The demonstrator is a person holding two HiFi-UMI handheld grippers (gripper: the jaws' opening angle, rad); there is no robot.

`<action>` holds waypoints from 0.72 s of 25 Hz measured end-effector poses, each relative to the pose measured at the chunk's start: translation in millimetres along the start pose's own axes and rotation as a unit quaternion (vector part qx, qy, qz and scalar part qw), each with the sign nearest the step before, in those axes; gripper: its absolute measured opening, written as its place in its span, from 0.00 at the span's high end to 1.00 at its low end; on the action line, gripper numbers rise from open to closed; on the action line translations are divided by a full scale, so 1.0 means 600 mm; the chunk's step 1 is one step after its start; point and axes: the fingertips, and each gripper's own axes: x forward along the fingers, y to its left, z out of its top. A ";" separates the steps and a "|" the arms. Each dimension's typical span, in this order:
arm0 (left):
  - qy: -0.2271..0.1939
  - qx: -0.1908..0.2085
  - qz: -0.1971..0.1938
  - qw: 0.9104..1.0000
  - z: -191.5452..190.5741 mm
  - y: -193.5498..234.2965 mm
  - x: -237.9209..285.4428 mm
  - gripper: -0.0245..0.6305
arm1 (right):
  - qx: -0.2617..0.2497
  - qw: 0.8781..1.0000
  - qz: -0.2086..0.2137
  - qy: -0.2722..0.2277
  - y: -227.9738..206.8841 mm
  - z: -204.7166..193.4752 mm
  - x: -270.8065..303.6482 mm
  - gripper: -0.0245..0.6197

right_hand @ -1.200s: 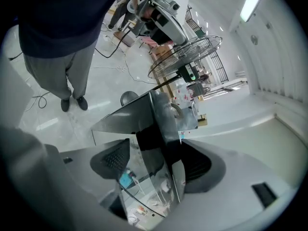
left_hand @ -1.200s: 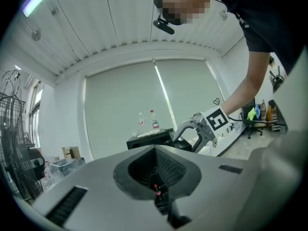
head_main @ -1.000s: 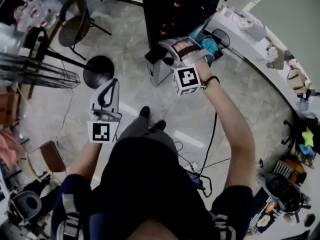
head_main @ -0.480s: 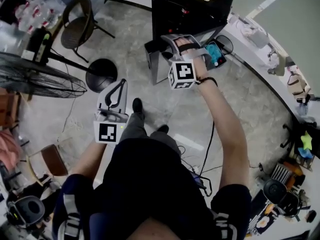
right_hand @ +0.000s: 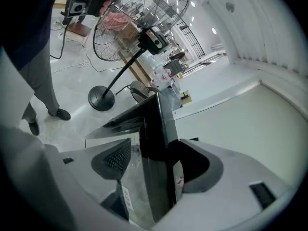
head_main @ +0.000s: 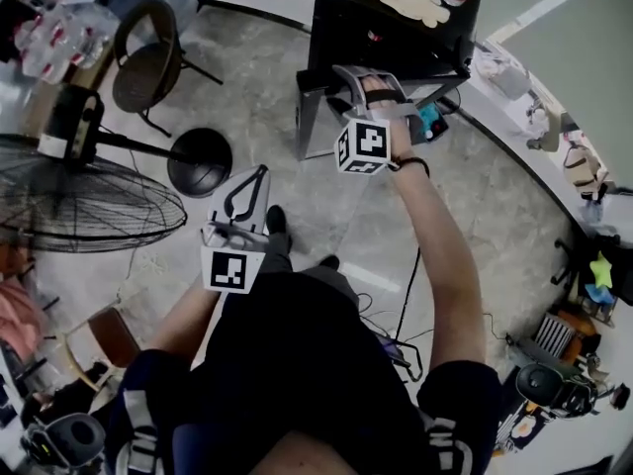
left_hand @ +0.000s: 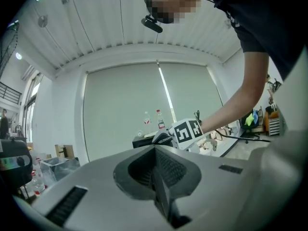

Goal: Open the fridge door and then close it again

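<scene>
The small black fridge stands at the top of the head view, and its door hangs open toward me as a grey slab. My right gripper reaches down onto the door's free edge. In the right gripper view the dark door edge runs between the two jaws of the right gripper, which are closed on it. My left gripper hangs over the floor left of the fridge, apart from it. The left gripper has its jaws shut together with nothing between them.
A large standing fan with a round black base is at the left, with a chair behind it. Cables trail over the floor at my right. A cluttered white counter curves along the right side.
I have stepped closer to the fridge, so it sits larger and further right in the head view. The left gripper has moved right and forward. The right gripper has stayed at the door edge.
</scene>
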 end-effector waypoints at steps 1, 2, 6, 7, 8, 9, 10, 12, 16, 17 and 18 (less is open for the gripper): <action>0.006 0.009 -0.009 1.000 -0.005 0.006 0.004 0.93 | 0.006 1.000 -0.002 0.006 -0.008 0.000 0.012 0.45; 0.014 0.021 -0.019 0.999 -0.011 0.012 0.006 0.93 | 0.012 1.000 -0.005 0.012 -0.016 -0.001 0.024 0.45; 0.021 0.036 -0.048 0.998 -0.027 0.031 0.014 0.93 | 0.033 0.999 -0.015 0.034 -0.048 -0.004 0.069 0.46; 0.021 0.037 -0.054 0.998 -0.029 0.033 0.016 0.93 | 0.037 0.998 -0.017 0.039 -0.054 -0.006 0.078 0.46; 0.019 0.035 -0.057 0.998 -0.030 0.037 0.019 0.93 | 0.041 0.998 -0.018 0.043 -0.060 -0.010 0.086 0.46; 0.018 0.031 -0.059 0.998 -0.031 0.041 0.024 0.93 | 0.045 0.998 -0.021 0.046 -0.067 -0.013 0.094 0.46; 0.016 0.030 -0.061 0.998 -0.032 0.045 0.029 0.93 | 0.049 0.997 -0.024 0.049 -0.075 -0.016 0.101 0.46; 0.014 0.028 -0.060 0.998 -0.032 0.055 0.040 0.93 | 0.055 0.997 -0.029 0.054 -0.089 -0.022 0.114 0.46; 0.017 0.025 -0.050 0.998 -0.034 0.068 0.063 0.93 | 0.064 0.996 -0.033 0.061 -0.108 -0.036 0.138 0.47; 0.018 0.025 -0.046 0.998 -0.036 0.070 0.068 0.93 | 0.065 0.995 -0.035 0.061 -0.113 -0.040 0.144 0.47; 0.019 0.025 -0.041 0.999 -0.038 0.073 0.074 0.93 | 0.067 0.995 -0.037 0.060 -0.117 -0.044 0.150 0.47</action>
